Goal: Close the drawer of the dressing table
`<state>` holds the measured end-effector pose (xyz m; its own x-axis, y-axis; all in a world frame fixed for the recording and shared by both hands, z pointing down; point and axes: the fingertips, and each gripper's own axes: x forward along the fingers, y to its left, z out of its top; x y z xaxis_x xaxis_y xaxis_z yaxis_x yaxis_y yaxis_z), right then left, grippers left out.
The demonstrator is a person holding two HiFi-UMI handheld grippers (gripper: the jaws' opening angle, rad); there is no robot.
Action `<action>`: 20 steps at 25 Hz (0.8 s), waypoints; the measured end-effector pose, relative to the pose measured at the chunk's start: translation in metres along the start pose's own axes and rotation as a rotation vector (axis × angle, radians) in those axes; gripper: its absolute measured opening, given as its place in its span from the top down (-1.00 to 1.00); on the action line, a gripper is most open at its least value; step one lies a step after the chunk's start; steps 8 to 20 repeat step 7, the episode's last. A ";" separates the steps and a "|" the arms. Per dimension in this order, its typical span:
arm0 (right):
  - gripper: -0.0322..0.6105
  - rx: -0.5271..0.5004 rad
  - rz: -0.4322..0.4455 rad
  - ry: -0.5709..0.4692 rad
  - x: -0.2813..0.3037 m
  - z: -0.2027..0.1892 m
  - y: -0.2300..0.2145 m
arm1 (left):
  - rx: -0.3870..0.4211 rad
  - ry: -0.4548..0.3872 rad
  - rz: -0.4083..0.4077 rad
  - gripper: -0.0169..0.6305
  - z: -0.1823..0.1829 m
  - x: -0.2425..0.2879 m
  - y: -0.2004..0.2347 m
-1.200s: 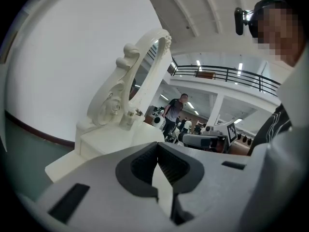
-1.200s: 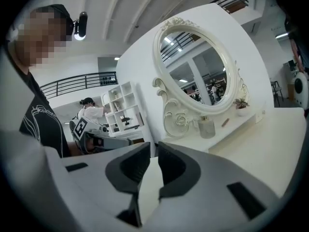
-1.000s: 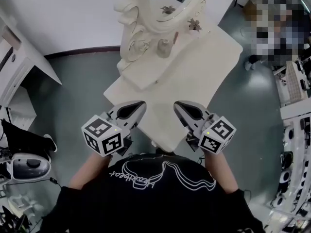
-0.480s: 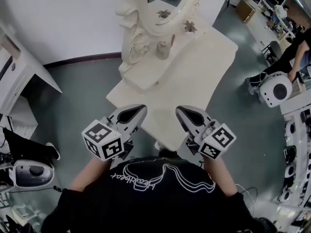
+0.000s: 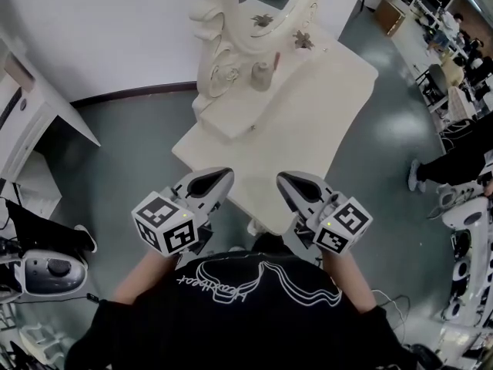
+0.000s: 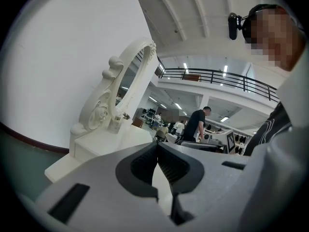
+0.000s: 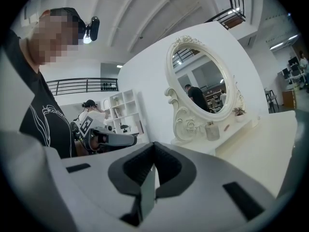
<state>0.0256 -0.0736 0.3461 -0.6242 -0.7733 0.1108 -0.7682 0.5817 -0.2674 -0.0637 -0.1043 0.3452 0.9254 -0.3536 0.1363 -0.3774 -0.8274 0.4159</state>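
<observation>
**Now: both claws shut at the table's near corner, drawer not in sight**

The left gripper (image 5: 223, 176) and right gripper (image 5: 283, 180) are held side by side, apart from each other, over the near corner of the dressing table (image 5: 308, 122). In each gripper view the jaws are seen closed tip to tip, with nothing clamped between them. The drawer itself is not shown in any view. It is judged to sit below the near edge of the tabletop, hidden by the overhang in the head view. How far out it stands cannot be told.

Risks from here, as judged:
- Contact would be made half blind, because the drawer front is covered from above. The tabletop edge could be struck instead.
- If the table is shoved rather than the drawer, the bottle (image 5: 262, 75) beside the mirror (image 5: 254, 6) could be tipped.
- If the push is applied off-centre or unevenly by the two claws, the drawer could be skewed in its runners and jammed.
- Narrow closed tips give little bearing area, so a slip off the front, up or down, is likely if the push is angled.
</observation>
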 end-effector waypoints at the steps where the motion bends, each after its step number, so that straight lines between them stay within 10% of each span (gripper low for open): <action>1: 0.89 0.000 0.000 0.000 -0.001 0.000 0.001 | 0.001 0.002 0.000 0.94 0.000 -0.001 -0.001; 20: 0.89 0.004 -0.002 0.007 -0.002 -0.006 0.000 | 0.006 0.011 0.003 0.94 -0.004 0.002 0.001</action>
